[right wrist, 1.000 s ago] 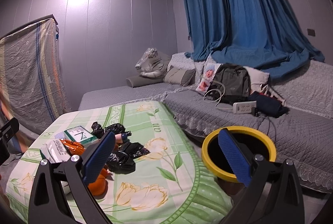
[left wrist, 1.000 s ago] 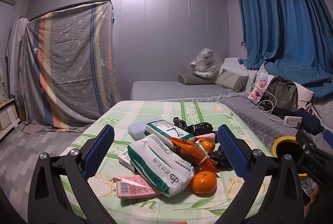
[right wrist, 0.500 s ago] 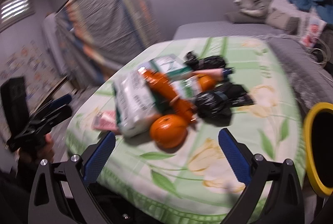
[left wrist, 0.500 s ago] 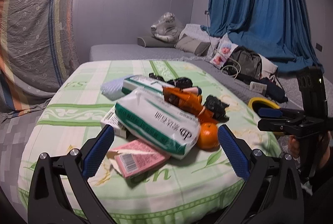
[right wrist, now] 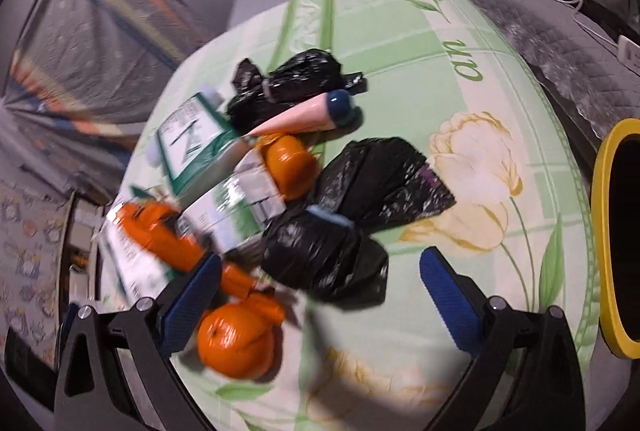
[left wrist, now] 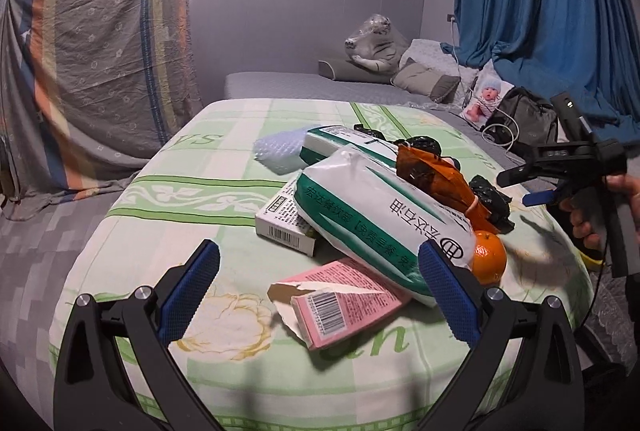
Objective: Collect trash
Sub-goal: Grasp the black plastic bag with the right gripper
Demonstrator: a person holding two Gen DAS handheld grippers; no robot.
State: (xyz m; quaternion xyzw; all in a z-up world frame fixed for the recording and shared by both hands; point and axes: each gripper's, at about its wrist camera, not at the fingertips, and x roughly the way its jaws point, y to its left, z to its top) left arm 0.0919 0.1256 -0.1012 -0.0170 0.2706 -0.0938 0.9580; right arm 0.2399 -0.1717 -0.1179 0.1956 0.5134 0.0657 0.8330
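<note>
The right gripper (right wrist: 320, 295) is hanging wide open and empty over the pile, its blue pads straddling a crumpled black plastic bag (right wrist: 320, 259) lying just ahead at twelve o'clock. A second, flatter black plastic bag (right wrist: 380, 179) is touching it farther up, a round orange fruit (right wrist: 236, 341) is sitting at eight o'clock by the left pad, and the yellow-rimmed black bin (right wrist: 604, 231) is waiting at three o'clock off the edge of the green floral-clothed table (right wrist: 480, 79).

The left gripper (left wrist: 320, 295) is likewise spread wide and holding nothing, with a torn pink cardboard box (left wrist: 344, 301) lying between its pads and a white-and-green plastic tissue pack (left wrist: 376, 223) resting beyond it at one o'clock, partly on a white barcoded carton (left wrist: 286, 225).

Judging from this, the step in hand is a first pick. The right gripper would do well to drop straight onto the bunched middle of the nearer bag, keeping its left pad clear of the fruit, and close only once the pads are bracketing plastic; loose film may slip from a shallow pinch.

Compared with half a second ago, the right view has swung in closer and steeper over the bags, while the left has edged toward the pink box.
</note>
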